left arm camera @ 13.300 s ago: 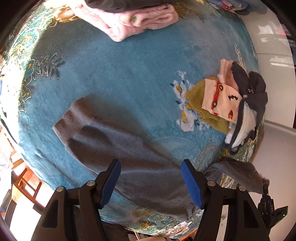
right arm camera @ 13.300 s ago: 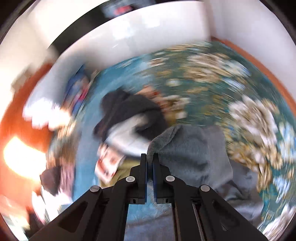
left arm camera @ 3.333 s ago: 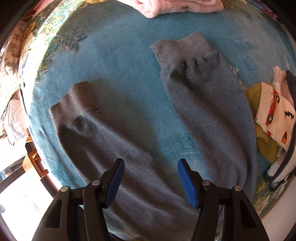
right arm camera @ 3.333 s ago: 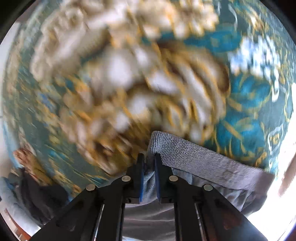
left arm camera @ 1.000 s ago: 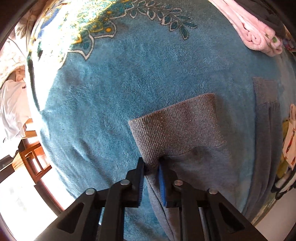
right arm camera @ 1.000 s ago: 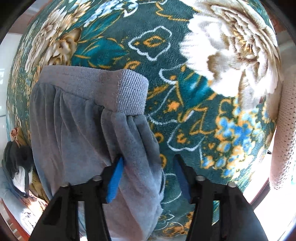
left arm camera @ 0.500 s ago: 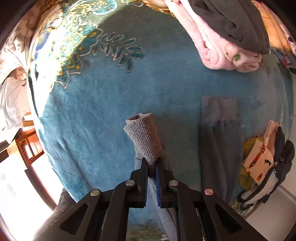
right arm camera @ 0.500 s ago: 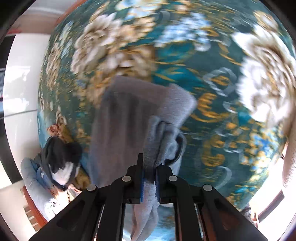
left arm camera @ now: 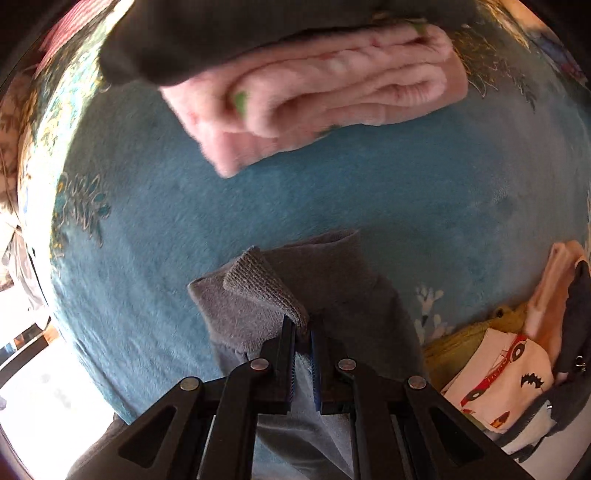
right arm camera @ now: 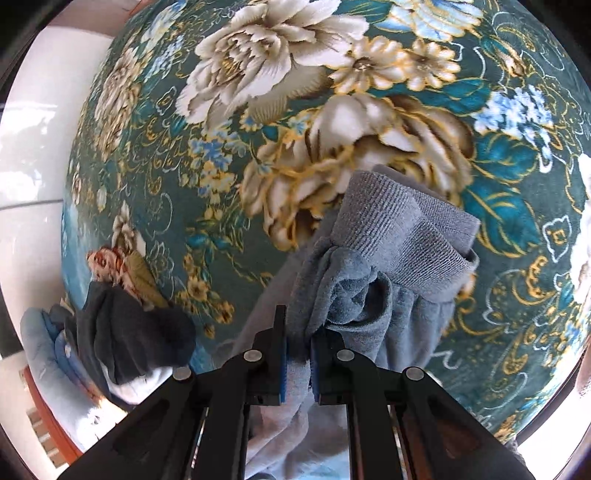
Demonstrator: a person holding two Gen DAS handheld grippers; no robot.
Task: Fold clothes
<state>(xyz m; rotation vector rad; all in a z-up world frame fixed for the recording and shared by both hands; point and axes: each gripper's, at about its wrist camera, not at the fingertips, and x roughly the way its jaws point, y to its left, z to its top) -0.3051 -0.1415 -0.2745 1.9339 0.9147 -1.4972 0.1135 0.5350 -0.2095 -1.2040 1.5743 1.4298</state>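
Grey fleece trousers [left arm camera: 332, 288] lie on the teal floral blanket [left arm camera: 406, 206]. My left gripper [left arm camera: 303, 332] is shut on one leg at its ribbed cuff [left arm camera: 262, 284] and holds it over the other leg. My right gripper [right arm camera: 298, 332] is shut on the trousers just below their ribbed waistband [right arm camera: 402, 236], which is bunched and lifted off the blanket [right arm camera: 258, 66].
A folded pink garment [left arm camera: 325, 99] with a dark one [left arm camera: 229, 33] on top lies straight ahead of the left gripper. A pile of unfolded clothes [left arm camera: 517, 362] sits at the right; it also shows at the lower left of the right wrist view [right arm camera: 122, 332].
My left gripper has carried the cuff forward and right onto the other leg. My right gripper, shut on the waist, has lifted it and swung it across the blanket.
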